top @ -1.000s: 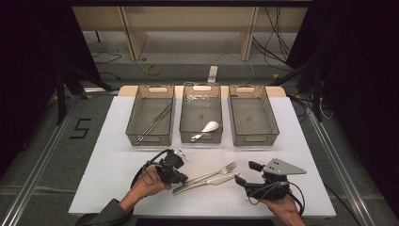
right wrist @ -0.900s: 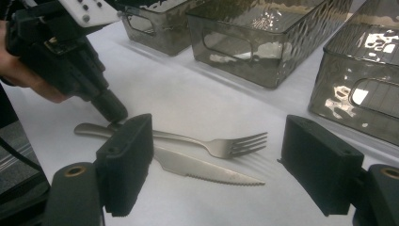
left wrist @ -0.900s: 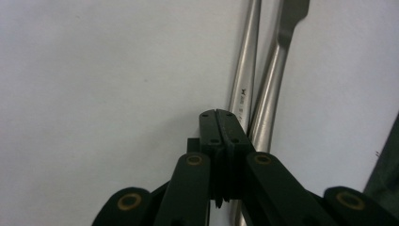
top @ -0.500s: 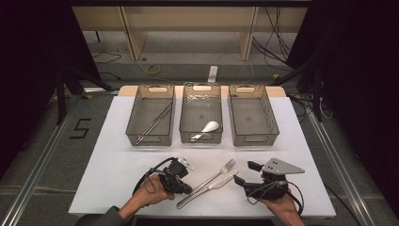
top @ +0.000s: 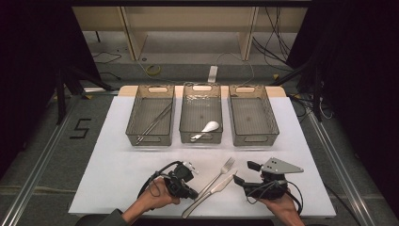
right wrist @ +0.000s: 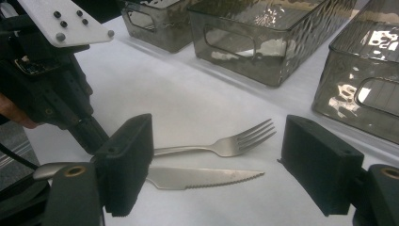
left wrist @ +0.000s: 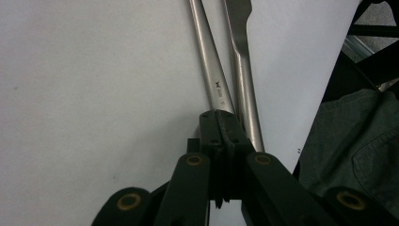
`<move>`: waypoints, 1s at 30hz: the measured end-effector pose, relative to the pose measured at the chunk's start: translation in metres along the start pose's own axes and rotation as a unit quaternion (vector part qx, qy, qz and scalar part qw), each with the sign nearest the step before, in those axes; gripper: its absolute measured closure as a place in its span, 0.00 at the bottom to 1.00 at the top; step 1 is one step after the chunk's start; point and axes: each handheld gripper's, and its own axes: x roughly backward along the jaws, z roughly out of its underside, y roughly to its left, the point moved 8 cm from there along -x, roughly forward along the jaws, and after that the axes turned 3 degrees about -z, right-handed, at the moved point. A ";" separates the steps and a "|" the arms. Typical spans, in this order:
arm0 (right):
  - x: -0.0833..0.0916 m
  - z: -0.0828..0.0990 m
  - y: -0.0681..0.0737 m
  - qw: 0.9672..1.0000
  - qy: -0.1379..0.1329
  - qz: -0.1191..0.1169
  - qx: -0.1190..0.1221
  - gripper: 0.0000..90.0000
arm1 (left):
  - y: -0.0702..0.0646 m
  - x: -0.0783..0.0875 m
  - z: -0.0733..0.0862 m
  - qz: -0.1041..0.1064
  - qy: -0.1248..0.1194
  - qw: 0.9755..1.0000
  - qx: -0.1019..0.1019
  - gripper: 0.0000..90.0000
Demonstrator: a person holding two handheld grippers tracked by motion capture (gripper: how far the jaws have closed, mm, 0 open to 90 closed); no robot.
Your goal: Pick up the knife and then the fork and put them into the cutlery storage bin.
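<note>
Three smoky bins [top: 249, 117] stand in a row — the left holds chopsticks [top: 154, 123], the middle a white spoon [top: 207, 129].

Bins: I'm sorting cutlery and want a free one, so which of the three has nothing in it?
The right bin; the left bin holds chopsticks and the middle bin a white spoon.

steel fork [top: 219, 175] and serrated knife [top: 210, 193] lying flat side by side on the white table, touching near the handles, tips pointing toward the bins
</note>
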 end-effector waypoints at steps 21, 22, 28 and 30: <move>0.001 -0.001 -0.001 1.000 -0.003 -0.001 0.000 0.29 | -0.021 0.010 0.007 -0.067 0.018 0.997 -0.037 0.51; 0.001 -0.001 -0.001 1.000 -0.004 -0.001 0.001 0.29 | -0.021 0.009 0.008 -0.070 0.022 0.996 -0.040 0.51; 0.001 -0.001 -0.001 1.000 -0.003 -0.001 0.001 0.29 | -0.025 0.001 0.008 -0.094 0.034 0.993 -0.061 0.52; 0.001 -0.001 -0.001 1.000 -0.003 -0.001 0.000 0.29 | -0.025 0.000 0.009 -0.101 0.032 0.992 -0.064 0.55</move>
